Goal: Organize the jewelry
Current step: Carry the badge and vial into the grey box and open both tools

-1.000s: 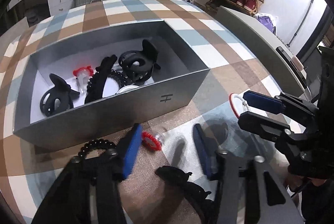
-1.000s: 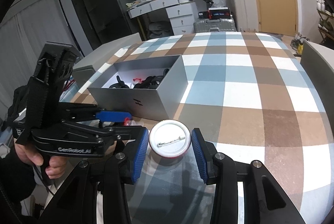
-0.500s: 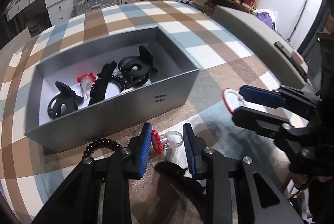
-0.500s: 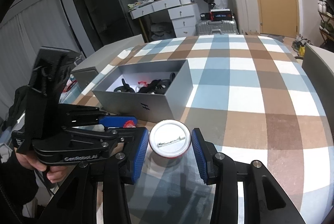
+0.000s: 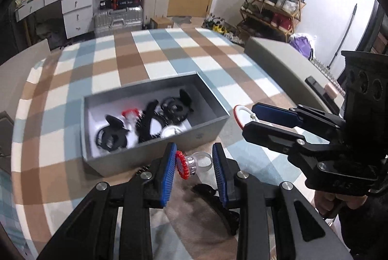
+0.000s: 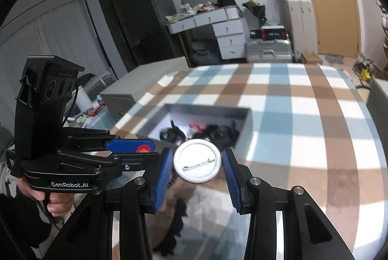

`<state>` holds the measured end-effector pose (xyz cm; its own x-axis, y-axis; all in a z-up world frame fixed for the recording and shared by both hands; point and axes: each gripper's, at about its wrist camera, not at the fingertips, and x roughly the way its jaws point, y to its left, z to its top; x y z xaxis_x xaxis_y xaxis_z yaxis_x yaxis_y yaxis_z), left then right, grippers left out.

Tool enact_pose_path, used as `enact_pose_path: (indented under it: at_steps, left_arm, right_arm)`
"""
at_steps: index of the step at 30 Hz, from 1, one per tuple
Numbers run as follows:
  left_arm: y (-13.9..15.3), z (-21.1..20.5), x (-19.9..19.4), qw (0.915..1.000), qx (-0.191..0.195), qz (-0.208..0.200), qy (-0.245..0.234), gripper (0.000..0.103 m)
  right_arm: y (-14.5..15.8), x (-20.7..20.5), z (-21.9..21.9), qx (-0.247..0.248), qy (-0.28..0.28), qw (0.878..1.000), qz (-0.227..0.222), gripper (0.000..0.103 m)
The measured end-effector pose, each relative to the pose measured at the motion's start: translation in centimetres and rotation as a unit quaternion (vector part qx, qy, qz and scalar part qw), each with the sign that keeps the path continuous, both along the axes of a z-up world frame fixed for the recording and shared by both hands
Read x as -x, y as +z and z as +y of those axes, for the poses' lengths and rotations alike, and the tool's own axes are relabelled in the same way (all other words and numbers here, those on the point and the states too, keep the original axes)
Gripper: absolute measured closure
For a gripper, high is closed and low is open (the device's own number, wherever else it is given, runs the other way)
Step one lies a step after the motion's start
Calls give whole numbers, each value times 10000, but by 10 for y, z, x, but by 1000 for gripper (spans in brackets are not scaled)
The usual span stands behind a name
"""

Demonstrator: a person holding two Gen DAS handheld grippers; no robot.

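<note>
Hair clips [image 5: 145, 124] fill the grey box [image 5: 155, 151]; left gripper [image 5: 194, 163] clamps a ring [image 5: 191, 163], right gripper [image 6: 197, 163] a badge [image 6: 197, 161].

red-topped clear ring [image 5: 191, 163], white badge [image 6: 197, 162], both lifted

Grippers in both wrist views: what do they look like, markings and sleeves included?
Both are black frames with silver bolts and ribbed blue pads on the fingers. The left gripper reads GenRobot.AI in white and trails a black cable. Dark sleeves cover both wrists.
</note>
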<state>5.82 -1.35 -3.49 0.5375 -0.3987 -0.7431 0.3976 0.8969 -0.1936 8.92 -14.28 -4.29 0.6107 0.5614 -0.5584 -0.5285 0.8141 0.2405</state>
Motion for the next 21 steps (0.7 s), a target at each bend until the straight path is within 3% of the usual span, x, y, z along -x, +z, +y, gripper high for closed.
enact_pose_path:
  at_steps: [7, 12, 21]
  left_arm:
    - [8, 26, -21, 9991, 44, -191, 378, 78]
    - [10, 43, -40, 9969, 377, -277, 627, 78]
    - [1, 50, -60, 9948, 771, -197, 629, 78]
  right_arm:
    - [9, -27, 21, -88, 164, 9998, -23, 62]
    - [10, -45, 30, -122, 211, 9997, 8, 62]
    - [5, -69, 45, -4, 191, 9998, 8, 62]
